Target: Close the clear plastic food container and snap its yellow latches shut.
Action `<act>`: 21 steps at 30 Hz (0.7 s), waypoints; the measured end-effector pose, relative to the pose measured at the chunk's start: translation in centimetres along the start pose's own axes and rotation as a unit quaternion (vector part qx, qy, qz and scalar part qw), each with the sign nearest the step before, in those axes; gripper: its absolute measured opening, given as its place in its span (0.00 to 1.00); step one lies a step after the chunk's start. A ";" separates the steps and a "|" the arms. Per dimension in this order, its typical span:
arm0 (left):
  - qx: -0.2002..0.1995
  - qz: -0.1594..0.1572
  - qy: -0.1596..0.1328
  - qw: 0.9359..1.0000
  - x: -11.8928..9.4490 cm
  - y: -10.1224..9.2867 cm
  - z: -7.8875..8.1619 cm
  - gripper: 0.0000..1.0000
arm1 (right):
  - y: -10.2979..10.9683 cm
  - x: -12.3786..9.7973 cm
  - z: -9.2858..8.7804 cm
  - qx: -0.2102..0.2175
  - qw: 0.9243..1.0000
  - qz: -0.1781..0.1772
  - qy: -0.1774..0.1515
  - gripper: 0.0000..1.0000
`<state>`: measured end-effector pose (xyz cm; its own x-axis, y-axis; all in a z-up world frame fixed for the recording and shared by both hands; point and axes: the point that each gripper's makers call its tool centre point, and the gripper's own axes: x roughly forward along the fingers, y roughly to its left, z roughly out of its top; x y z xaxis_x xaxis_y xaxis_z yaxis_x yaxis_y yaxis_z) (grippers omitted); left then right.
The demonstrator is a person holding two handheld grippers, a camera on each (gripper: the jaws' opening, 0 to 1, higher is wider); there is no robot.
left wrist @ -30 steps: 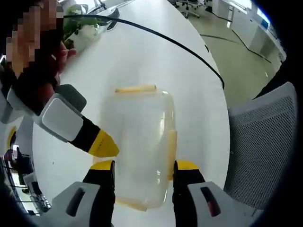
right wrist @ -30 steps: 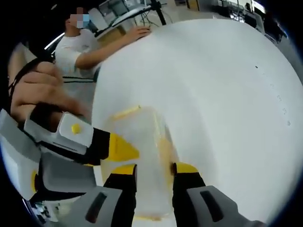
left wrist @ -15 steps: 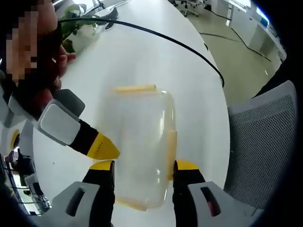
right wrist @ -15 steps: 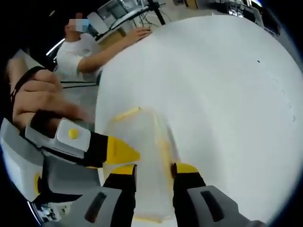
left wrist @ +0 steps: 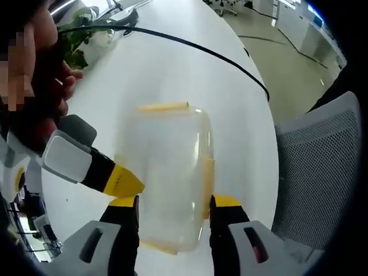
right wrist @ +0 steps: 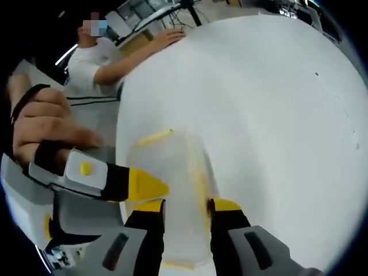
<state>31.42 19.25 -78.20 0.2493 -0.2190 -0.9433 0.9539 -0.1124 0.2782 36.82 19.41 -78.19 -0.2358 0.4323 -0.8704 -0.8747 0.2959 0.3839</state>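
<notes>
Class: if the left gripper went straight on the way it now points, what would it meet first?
Most likely the clear container, which lies between the left gripper's open jaws, lid down. Depth is unclear, so contact may already be close.

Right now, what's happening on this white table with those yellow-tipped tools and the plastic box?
A person is working two handheld grippers around a clear plastic food container lying on a white table. The left gripper has its open jaws either side of the container's near end, and the right gripper straddles it likewise. The lid appears to be down; yellow latches show along its edges, but whether they are snapped is unclear. Another person sits at the table's far side.
</notes>
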 end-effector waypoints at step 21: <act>-0.074 -0.073 -0.014 0.995 -1.1 -0.8 0.5 0.53 | 1.1 -0.8 -0.6 -0.108 0.993 -0.052 0.008 0.31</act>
<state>30.26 19.05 -77.32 0.1043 -0.2387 -0.9655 0.9942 -0.0015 0.1078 35.78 18.90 -77.26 -0.1439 0.3943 -0.9076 -0.9646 0.1488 0.2176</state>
